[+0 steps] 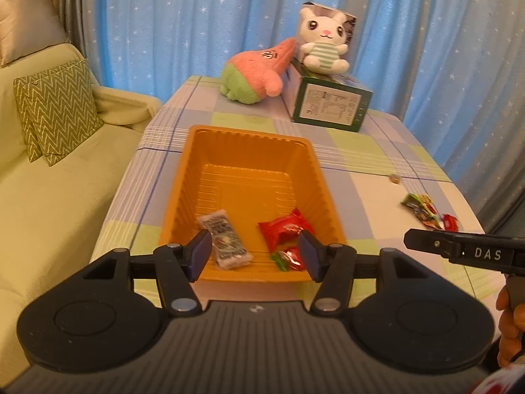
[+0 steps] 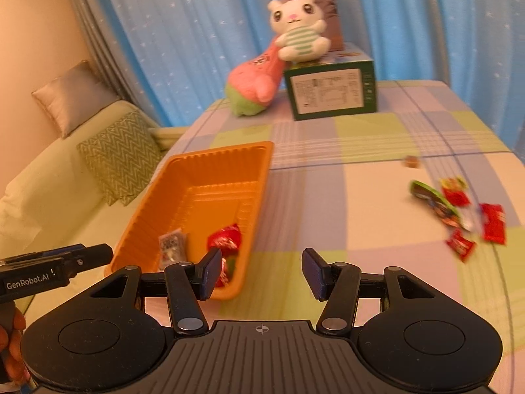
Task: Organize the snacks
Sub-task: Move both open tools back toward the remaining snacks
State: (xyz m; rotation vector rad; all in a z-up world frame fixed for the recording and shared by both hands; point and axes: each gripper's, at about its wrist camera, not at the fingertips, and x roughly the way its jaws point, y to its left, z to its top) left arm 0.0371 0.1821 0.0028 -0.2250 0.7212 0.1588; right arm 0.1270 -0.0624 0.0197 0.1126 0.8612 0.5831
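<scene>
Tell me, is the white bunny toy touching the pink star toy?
Touching. In the right wrist view the bunny, sitting on the green box, has its arm pressed against the pink star toy's pointed tip, with no gap between them.

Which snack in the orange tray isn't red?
The grey-white printed packet, lying at the tray's left side; the other wrappers beside it are red.

- My left gripper [image 1: 254,254] hung over the near end of the orange tray [image 1: 193,177], jaws spread wide with nothing between them.
- Inside lay a grey-white packet [image 1: 224,239], a red packet [image 1: 285,229] and a smaller red-green one [image 1: 287,259].
- More wrapped snacks [image 1: 426,211] sat well right on the checked worktop [image 1: 377,177].
- My right gripper [image 1: 466,251] reached in from the right.
</scene>
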